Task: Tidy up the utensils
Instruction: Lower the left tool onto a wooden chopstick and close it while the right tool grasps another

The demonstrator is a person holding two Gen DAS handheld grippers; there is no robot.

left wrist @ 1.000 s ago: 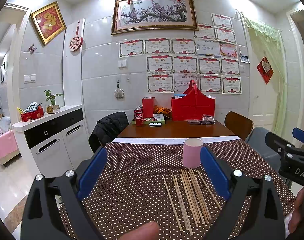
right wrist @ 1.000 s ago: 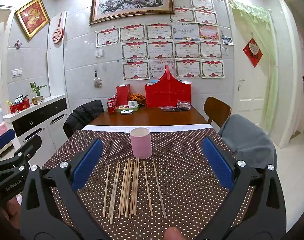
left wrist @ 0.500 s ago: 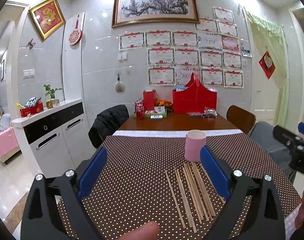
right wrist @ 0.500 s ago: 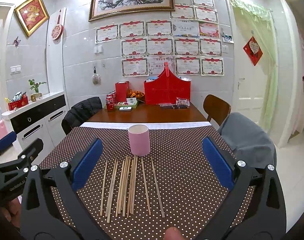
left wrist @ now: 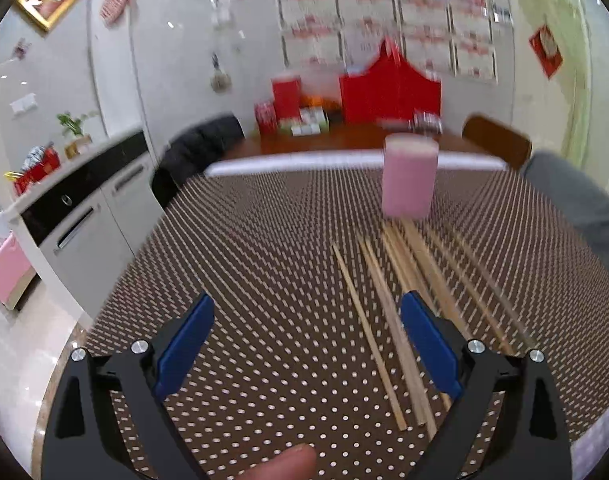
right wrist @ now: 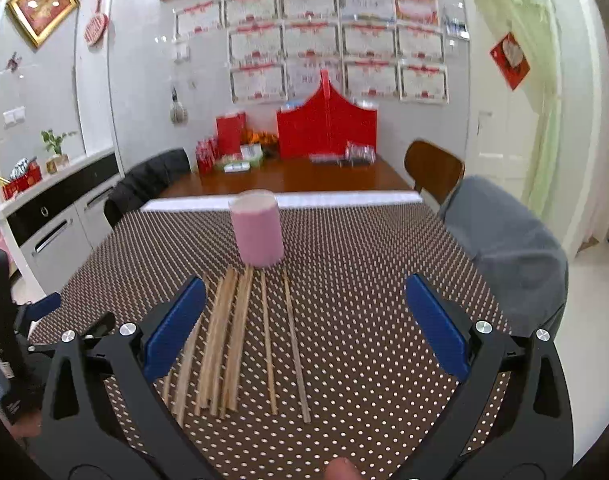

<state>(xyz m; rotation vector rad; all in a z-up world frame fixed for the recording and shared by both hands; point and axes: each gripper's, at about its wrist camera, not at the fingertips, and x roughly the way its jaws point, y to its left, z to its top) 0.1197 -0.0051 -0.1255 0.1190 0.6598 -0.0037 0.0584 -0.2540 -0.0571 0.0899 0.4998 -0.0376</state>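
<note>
A table point(right wrist: 344, 176) runs away from both cameras, its near part under a brown dotted cloth point(left wrist: 264, 264), the far part bare wood with a red box point(right wrist: 326, 128) against the wall. Two chairs stand at the right side, a grey jacket point(right wrist: 504, 240) draped over the nearer one; a dark jacket point(right wrist: 152, 180) hangs on a chair at the left. The left gripper point(left wrist: 306, 344) hangs low over the cloth with its jaws wide and nothing between them, its right finger lying over the near ends of some chopsticks. The right gripper point(right wrist: 300, 322) is likewise spread wide and holds nothing. A pink cup point(right wrist: 258, 232) stands upright on the cloth. Just in front of it the chopsticks point(right wrist: 240, 336) lie loose in a rough row, their far tips close to the cup's base, most bunched together, two set a little apart on the right.
</note>
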